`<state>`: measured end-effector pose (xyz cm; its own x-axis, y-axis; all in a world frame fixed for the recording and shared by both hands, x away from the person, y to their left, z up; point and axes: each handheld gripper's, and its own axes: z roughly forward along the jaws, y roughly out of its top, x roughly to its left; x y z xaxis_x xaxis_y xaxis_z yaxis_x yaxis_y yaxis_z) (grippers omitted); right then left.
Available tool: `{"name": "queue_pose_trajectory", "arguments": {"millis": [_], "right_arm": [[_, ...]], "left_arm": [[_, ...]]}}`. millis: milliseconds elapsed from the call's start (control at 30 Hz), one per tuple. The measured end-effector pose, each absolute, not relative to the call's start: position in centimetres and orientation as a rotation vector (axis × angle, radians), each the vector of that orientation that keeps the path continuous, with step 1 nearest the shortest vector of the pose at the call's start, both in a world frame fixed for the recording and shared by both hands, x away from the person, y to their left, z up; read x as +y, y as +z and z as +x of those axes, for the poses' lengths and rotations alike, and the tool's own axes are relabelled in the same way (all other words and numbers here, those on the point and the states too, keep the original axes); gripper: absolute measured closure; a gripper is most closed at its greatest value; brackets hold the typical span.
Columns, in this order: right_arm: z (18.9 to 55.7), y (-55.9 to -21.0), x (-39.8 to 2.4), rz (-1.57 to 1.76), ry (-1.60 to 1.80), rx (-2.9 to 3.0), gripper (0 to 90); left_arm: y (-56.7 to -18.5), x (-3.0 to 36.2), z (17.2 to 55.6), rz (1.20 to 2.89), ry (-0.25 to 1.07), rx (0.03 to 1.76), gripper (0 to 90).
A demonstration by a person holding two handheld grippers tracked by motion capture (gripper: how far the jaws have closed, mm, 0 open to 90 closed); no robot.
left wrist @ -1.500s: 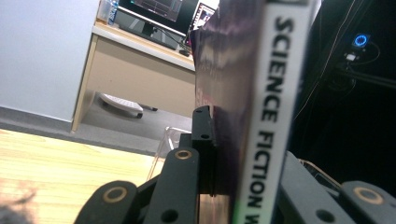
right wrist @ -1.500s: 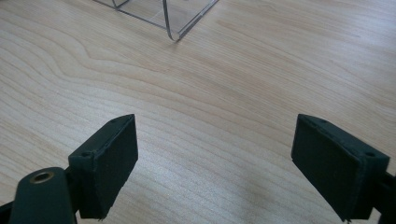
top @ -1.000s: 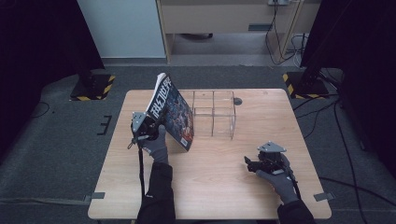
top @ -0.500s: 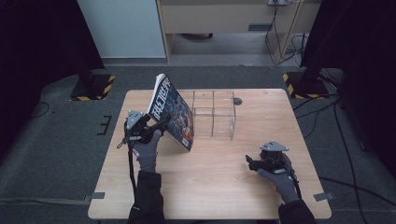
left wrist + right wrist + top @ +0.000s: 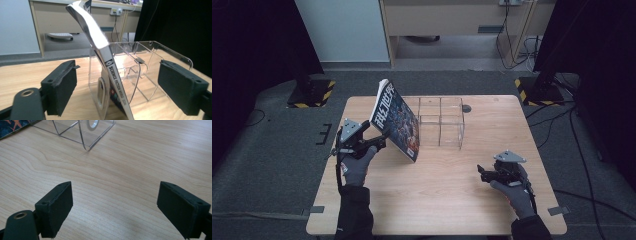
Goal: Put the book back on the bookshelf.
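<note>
A magazine (image 5: 396,120) stands tilted on the wooden table (image 5: 442,200), left of centre in the high view, its lower corner on the wood and its top leaning toward the upper left of the frame. In the left gripper view its spine (image 5: 116,82) faces the camera and reads "SCIENCE FICTION WORLD", while the upper pages curl over toward the top of the frame. It leans against a clear plastic organizer (image 5: 441,121) with several compartments, which sits just right of it near the table's far edge; whether the magazine's foot sits inside a compartment or only against the outer wall is hard to tell.

The left gripper (image 5: 377,141) is held in a gloved hand (image 5: 356,167) at the left of the high view, just beside the magazine. Its 2 jaws are spread wide, 1 on each side of the spine, touching nothing.

The right gripper (image 5: 484,173) rests low over bare wood at the lower right of the high view, well apart from the magazine. Its jaws are also spread wide and empty, and a corner of the organizer (image 5: 85,135) shows at the top of its view.
</note>
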<state>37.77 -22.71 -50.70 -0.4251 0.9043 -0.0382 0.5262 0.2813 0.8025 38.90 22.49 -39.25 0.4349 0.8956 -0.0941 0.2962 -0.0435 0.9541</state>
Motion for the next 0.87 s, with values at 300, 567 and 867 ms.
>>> {"name": "queue_pose_trajectory", "arguments": {"millis": [300,567,867], "right_arm": [[37.5,-50.5,-23.0,1.285,1.014,2.048,12.8],[37.2,-50.4,-23.8,1.291,1.013,2.046,12.2],[37.2,-50.8,-24.8,1.311,0.984,2.048,11.2]], "left_arm": [[-40.1,22.5,37.1,1.746,0.648,1.001,12.9],[-43.6,23.4,35.5,1.87,0.565,1.001,13.1],[-47.6,26.1,34.5,1.975,0.52,1.092,12.4]]}}
